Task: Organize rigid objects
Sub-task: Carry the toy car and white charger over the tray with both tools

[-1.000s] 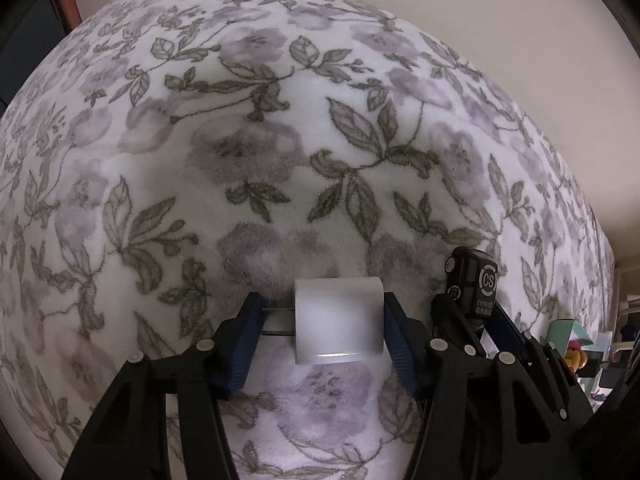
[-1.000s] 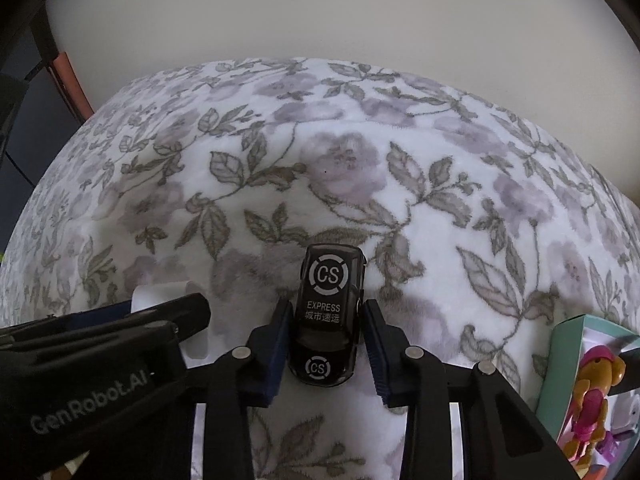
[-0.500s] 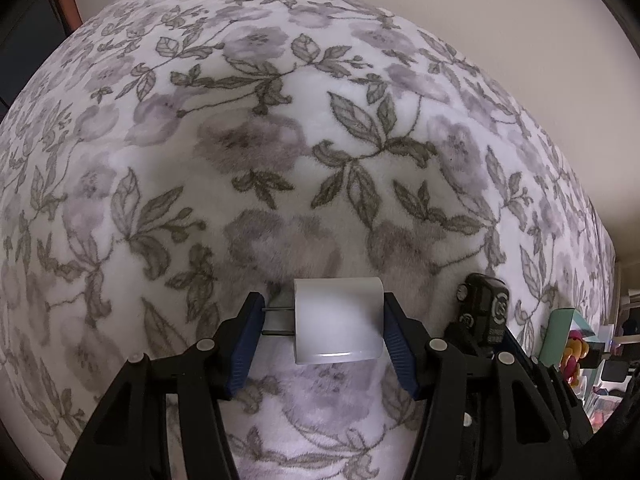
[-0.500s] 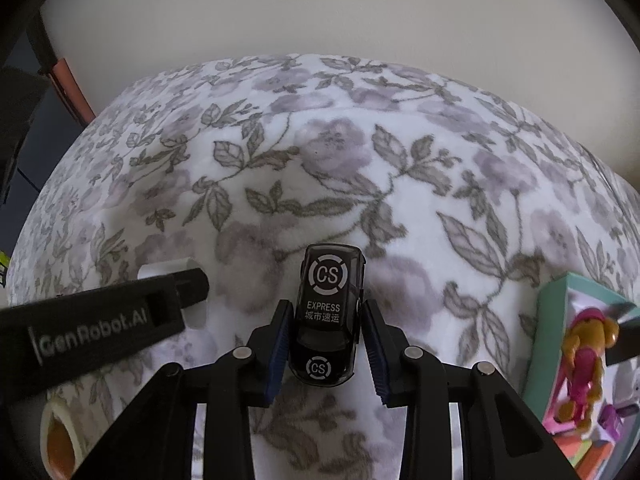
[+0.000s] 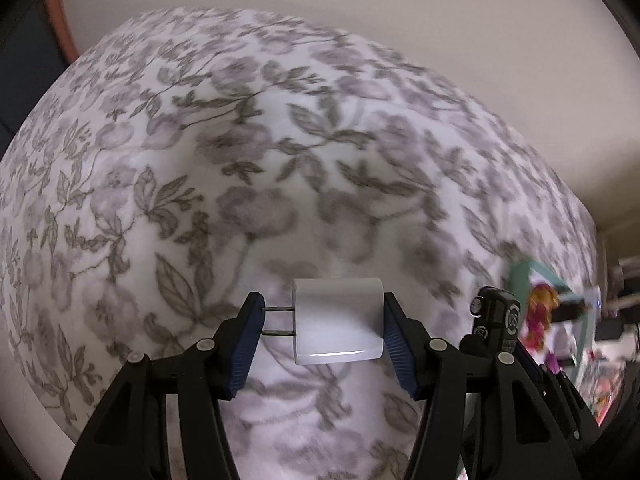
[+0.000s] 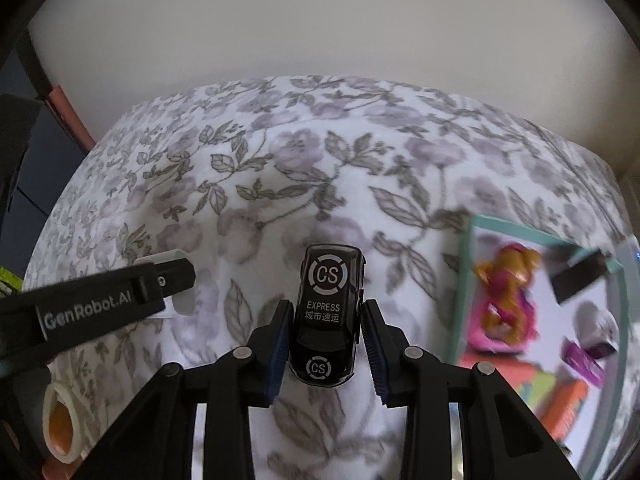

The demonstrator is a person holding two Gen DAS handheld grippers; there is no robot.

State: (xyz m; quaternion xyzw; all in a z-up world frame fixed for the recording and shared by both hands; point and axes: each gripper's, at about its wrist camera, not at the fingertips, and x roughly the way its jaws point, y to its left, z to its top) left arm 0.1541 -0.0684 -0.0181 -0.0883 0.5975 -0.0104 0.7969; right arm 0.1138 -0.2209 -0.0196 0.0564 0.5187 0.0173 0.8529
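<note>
My left gripper (image 5: 322,330) is shut on a white plug adapter (image 5: 338,326), its two prongs pointing left, held above the floral blanket (image 5: 240,160). My right gripper (image 6: 324,340) is shut on a black toy car (image 6: 326,312) marked "CS EXPRESS". In the left wrist view the car (image 5: 496,320) shows at the lower right, beside the adapter. In the right wrist view the left gripper (image 6: 100,300) crosses the left side, with the adapter (image 6: 178,280) partly hidden behind it.
A teal-rimmed tray (image 6: 468,280) with a pink and orange doll (image 6: 504,300) and several small items lies at the right on the blanket. The tray also shows in the left wrist view (image 5: 532,272). A tape roll (image 6: 60,424) sits at the lower left. A pale wall (image 6: 320,20) stands behind.
Both grippers have pulled back and up with their objects still held. More of the wall, the tray at the right and the tape roll have come into view.
</note>
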